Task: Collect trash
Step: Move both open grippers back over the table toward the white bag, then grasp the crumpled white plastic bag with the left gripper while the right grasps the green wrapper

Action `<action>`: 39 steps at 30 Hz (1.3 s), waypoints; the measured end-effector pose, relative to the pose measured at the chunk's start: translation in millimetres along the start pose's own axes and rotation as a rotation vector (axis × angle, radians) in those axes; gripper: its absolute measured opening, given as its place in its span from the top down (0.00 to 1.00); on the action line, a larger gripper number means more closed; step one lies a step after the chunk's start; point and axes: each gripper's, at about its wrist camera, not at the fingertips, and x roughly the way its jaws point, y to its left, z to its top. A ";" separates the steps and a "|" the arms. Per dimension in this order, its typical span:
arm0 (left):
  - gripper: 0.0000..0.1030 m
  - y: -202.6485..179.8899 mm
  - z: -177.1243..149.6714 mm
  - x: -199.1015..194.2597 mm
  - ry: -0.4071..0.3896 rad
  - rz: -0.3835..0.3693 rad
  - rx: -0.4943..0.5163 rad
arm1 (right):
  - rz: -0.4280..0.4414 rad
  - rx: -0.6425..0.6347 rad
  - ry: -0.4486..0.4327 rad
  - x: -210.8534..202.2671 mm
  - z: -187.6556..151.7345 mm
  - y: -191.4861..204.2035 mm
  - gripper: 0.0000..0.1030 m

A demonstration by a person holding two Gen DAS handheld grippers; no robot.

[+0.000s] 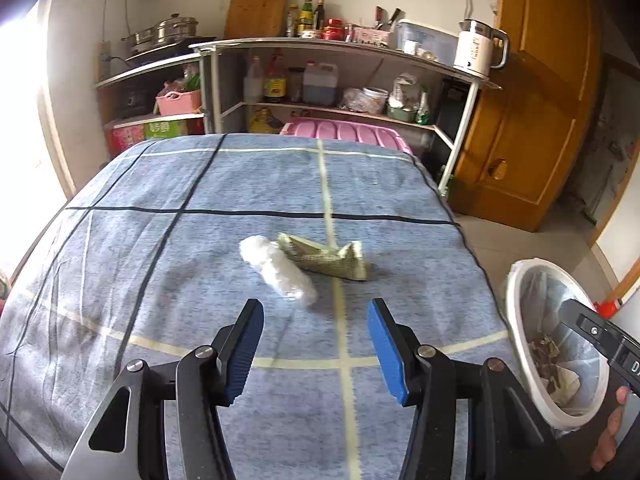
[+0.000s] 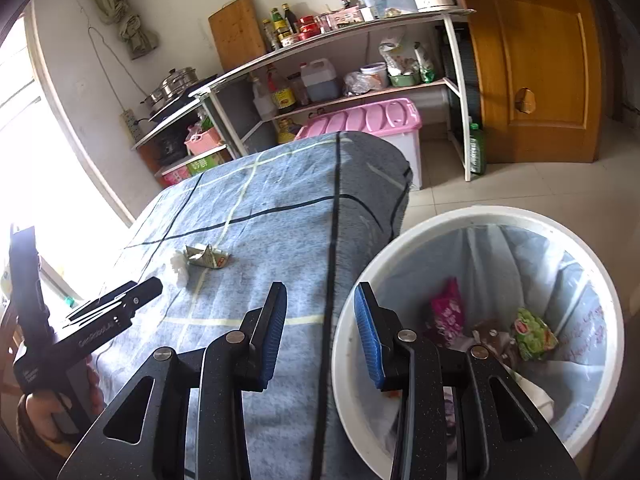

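The left gripper (image 1: pixel 316 344) hung over the near part of the table (image 1: pixel 120 280), its jaws parted with nothing between them. Just beyond it, around the middle of the checked cloth, lay two pieces of trash touching each other: a white crumpled wrapper (image 1: pixel 278 269), which may have been clear plastic or tissue, the blur making that hard to tell, and a flattened greenish carton (image 1: pixel 328 258) behind it.

The right gripper (image 2: pixel 320 336) also stood released and empty, poised at the table's right edge beside the white bin (image 2: pixel 472 220), which already held a pink packet (image 2: pixel 447 308) and a green packet (image 2: pixel 534 334).

The likeliest failure was a poor pinch on the wrapper: light and springy, it could squash and slide from the pads, or be nudged into the carton and push both along the cloth. A grab taken too deep could catch the tablecloth and drag it. On the carry, a loose hold could drop the piece off the right edge, short of the bin's rim.
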 end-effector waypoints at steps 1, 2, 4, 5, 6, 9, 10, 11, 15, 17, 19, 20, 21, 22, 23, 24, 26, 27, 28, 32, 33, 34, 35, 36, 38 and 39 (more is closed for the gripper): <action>0.48 4.3 2.0 2.7 -0.004 0.022 -0.002 | 0.005 -0.007 0.006 4.3 1.6 3.6 0.65; 0.48 8.3 3.5 5.6 -0.007 0.032 -0.003 | 0.007 -0.014 0.013 8.3 2.5 7.0 0.65; 0.48 18.7 6.4 15.3 0.022 0.017 -0.029 | 0.015 -0.029 0.018 13.3 3.9 14.7 0.65; 0.48 24.2 7.5 20.3 0.035 -0.002 -0.050 | 0.021 -0.036 0.023 16.6 5.6 18.4 0.65; 0.48 28.4 7.6 23.5 0.041 -0.005 -0.062 | 0.025 -0.043 0.027 19.9 7.3 21.9 0.65; 0.48 32.3 9.4 33.5 0.053 -0.010 -0.066 | 0.032 -0.056 0.034 27.1 11.5 30.4 0.65; 0.48 33.4 9.8 35.1 0.055 -0.010 -0.067 | 0.034 -0.061 0.034 28.3 12.5 32.5 0.65; 0.48 33.8 10.3 37.4 0.055 -0.017 -0.066 | 0.034 -0.063 0.033 30.2 14.2 34.1 0.65; 0.48 34.5 14.1 53.4 0.088 -0.008 -0.057 | 0.039 -0.065 0.045 40.6 20.8 40.6 0.65; 0.48 36.9 15.0 58.4 0.101 -0.018 -0.067 | 0.041 -0.076 0.053 45.8 23.8 44.5 0.65; 0.48 40.8 15.4 62.9 0.106 -0.017 -0.075 | 0.039 -0.093 0.060 51.4 25.8 49.9 0.65; 0.48 42.5 15.8 65.3 0.107 -0.014 -0.073 | 0.041 -0.100 0.064 54.8 27.0 53.3 0.65; 0.48 44.2 16.5 68.5 0.114 -0.014 -0.075 | 0.044 -0.102 0.068 57.1 28.5 55.2 0.65; 0.48 47.0 17.4 72.5 0.130 -0.021 -0.083 | 0.048 -0.105 0.073 60.3 29.4 58.4 0.65; 0.48 50.6 17.6 74.3 0.134 -0.035 -0.092 | 0.052 -0.109 0.075 62.6 29.7 61.7 0.65; 0.48 54.0 18.7 75.0 0.131 -0.040 -0.095 | 0.055 -0.116 0.078 65.4 29.8 65.0 0.65; 0.48 58.5 20.6 75.0 0.128 -0.016 -0.084 | 0.056 -0.130 0.085 70.7 30.4 71.1 0.65; 0.48 61.1 20.9 74.9 0.126 -0.013 -0.084 | 0.058 -0.137 0.089 73.9 30.7 74.0 0.65; 0.48 65.3 21.3 75.8 0.130 -0.015 -0.092 | 0.058 -0.142 0.094 77.0 30.6 76.8 0.65; 0.48 78.2 22.7 75.9 0.128 -0.013 -0.115 | 0.061 -0.157 0.115 89.8 31.5 85.1 0.65; 0.48 80.5 22.9 76.1 0.127 -0.012 -0.113 | 0.065 -0.164 0.119 92.0 30.8 87.8 0.65; 0.48 83.1 23.2 76.6 0.128 -0.010 -0.114 | 0.069 -0.176 0.125 95.2 30.5 91.3 0.65; 0.48 85.6 23.4 76.6 0.127 -0.010 -0.115 | 0.072 -0.188 0.129 97.7 30.5 93.8 0.65; 0.48 88.4 23.9 76.2 0.127 -0.012 -0.115 | 0.079 -0.205 0.133 100.7 30.1 97.2 0.65; 0.48 92.8 24.7 74.7 0.125 -0.029 -0.119 | 0.093 -0.243 0.153 108.7 28.9 104.9 0.65; 0.48 94.8 25.1 73.5 0.122 -0.033 -0.120 | 0.095 -0.262 0.158 112.6 28.1 108.9 0.65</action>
